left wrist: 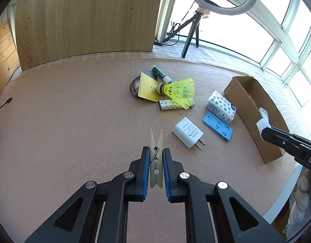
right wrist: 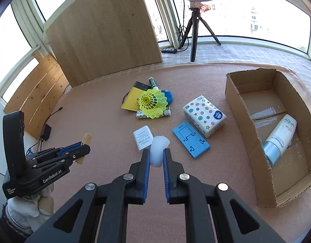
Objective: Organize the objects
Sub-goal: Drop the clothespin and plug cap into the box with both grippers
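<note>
Left gripper (left wrist: 156, 151) jaws clamp a pale wooden clothespin (left wrist: 156, 158); right gripper (right wrist: 156, 154) jaws clamp a translucent white cap (right wrist: 159, 149).

yellow shuttlecock (right wrist: 153, 103), blue phone case (right wrist: 191, 141), star-patterned tissue pack (right wrist: 204, 115)

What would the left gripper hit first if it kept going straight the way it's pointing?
Holding the clothespin, the left gripper probably meets the yellow shuttlecock pile first; depth is uncertain.

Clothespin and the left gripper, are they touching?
Touching. The left wrist view shows the clothespin clamped between the left gripper's blue pads, no gap either side.
</note>
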A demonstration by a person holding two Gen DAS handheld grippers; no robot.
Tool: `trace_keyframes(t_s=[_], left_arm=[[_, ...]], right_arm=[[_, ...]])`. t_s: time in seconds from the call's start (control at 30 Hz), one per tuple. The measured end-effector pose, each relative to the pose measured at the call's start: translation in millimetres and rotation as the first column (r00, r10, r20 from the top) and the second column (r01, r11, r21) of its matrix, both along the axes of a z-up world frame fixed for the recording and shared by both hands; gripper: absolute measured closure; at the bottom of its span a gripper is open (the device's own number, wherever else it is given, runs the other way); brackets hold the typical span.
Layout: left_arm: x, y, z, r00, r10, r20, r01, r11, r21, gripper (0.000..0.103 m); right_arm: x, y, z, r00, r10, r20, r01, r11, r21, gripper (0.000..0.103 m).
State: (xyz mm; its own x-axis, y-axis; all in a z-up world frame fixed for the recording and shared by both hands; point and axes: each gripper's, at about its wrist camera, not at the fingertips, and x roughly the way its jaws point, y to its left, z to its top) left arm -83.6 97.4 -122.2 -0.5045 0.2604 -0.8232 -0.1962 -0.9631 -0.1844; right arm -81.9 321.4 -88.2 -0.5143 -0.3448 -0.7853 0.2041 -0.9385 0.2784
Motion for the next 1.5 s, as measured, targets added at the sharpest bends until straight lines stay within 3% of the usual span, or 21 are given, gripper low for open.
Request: trace_keyframes(t_s=[0.4, 0.73, 0.97, 1.2, 1.27, 1.3, 1.33, 1.4, 1.5], left_arm=[[-11.7, 100.9, 29.0, 0.983, -0.173, -0.064, 0.176, 0.984, 0.041, 0.090], [-28.6, 210.5, 33.2, 0.938, -0.337, -0.080, 0.341, 0.940, 0.034, 0.090], [-45.1, 270.8, 23.6, 0.918, -0.391, -0.069, 0.392, 0.920, -0.002, 0.090], [-55.8, 296.5, 19.0, 0.915, -0.399, -0.064, 0.399, 0.917, -0.019, 0.089], [-58.5, 295.5, 19.4, 0.918, -0.392, -0.065, 0.391, 0.920, -0.020, 0.070], [-59.5, 294.3, 20.0, 0.919, -0.389, -0.067, 0.389, 0.921, -0.014, 0.044], [-59.1, 292.2, 21.5, 0.918, -0.389, -0.076, 0.390, 0.921, -0.003, 0.028], [-57.5, 287.2, 25.0, 0.917, -0.387, -0.095, 0.388, 0.922, -0.006, 0.027], [-56.7, 279.9, 27.1, 0.919, -0.382, -0.096, 0.382, 0.924, -0.017, 0.027]], right_arm=[[15.7, 96.2, 20.2, 0.984, -0.171, -0.059, 0.173, 0.984, 0.039, 0.091], [13.7, 159.2, 8.9, 0.962, -0.270, -0.048, 0.273, 0.960, 0.069, 0.091], [4.3, 184.8, -2.3, 0.953, -0.303, -0.034, 0.304, 0.949, 0.084, 0.091], [-1.4, 195.8, -10.6, 0.950, -0.310, -0.018, 0.311, 0.946, 0.093, 0.091], [-1.6, 197.8, -10.2, 0.952, -0.306, -0.024, 0.307, 0.948, 0.084, 0.085], [-1.2, 198.1, -9.8, 0.951, -0.307, -0.028, 0.308, 0.947, 0.086, 0.074], [-1.4, 198.2, -9.5, 0.953, -0.302, -0.028, 0.303, 0.949, 0.088, 0.056], [0.6, 195.7, -8.2, 0.954, -0.299, -0.037, 0.301, 0.948, 0.103, 0.040], [2.3, 189.1, -6.2, 0.955, -0.290, -0.056, 0.295, 0.945, 0.143, 0.040]])
